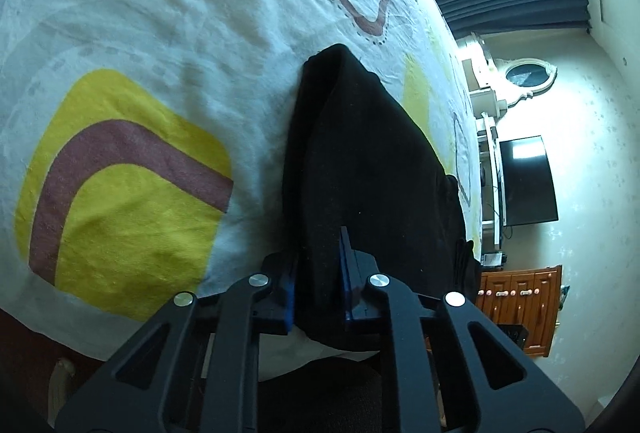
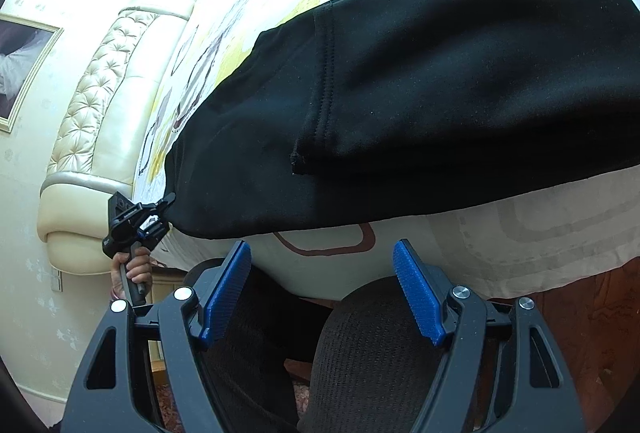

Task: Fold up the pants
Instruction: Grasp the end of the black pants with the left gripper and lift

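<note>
Bedroom, patterned bedsheet (image 1: pixel 160 13): black pants (image 2: pixel 420 85) lie along the bed's near edge, apparently already doubled lengthwise. Left claw (image 1: pixel 318 273) pinches one end of the fabric; right claw (image 2: pixel 322 289) gapes wide, empty, just below the hem. Cross-folds look still to do.

Left gripper (image 1: pixel 318 273) clamped on black fabric, right gripper (image 2: pixel 322 293) spread wide, holding nothing

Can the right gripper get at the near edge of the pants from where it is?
Probably yes. The right gripper is open, and nothing lies between it and the edge of the black pants draped on the bed ahead.
</note>
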### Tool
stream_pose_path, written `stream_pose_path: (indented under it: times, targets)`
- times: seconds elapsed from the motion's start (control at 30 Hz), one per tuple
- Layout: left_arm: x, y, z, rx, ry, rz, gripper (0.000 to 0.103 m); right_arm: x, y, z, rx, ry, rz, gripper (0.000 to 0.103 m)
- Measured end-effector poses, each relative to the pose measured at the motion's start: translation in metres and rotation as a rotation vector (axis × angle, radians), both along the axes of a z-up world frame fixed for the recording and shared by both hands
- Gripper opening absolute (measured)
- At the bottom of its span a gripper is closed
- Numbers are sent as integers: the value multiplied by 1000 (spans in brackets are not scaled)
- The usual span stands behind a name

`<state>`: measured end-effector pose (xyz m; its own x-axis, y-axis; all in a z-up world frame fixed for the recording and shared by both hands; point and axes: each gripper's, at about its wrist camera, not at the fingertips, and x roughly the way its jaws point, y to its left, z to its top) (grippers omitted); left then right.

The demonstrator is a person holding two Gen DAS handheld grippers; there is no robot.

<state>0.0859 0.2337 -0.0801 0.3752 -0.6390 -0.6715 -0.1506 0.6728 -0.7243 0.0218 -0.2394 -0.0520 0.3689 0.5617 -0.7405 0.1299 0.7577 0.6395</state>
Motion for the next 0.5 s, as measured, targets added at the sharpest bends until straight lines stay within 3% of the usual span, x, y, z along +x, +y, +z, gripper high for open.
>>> stream_pose_path:
  times: [0.1,0.5]
  targets:
    - [0,-17,24,78,-72,-43,12,-1,1,3,-26,-16,6,73]
    - [0,-90,125,37,-280,-69,12,-6,15,9,-44,-32,52,73]
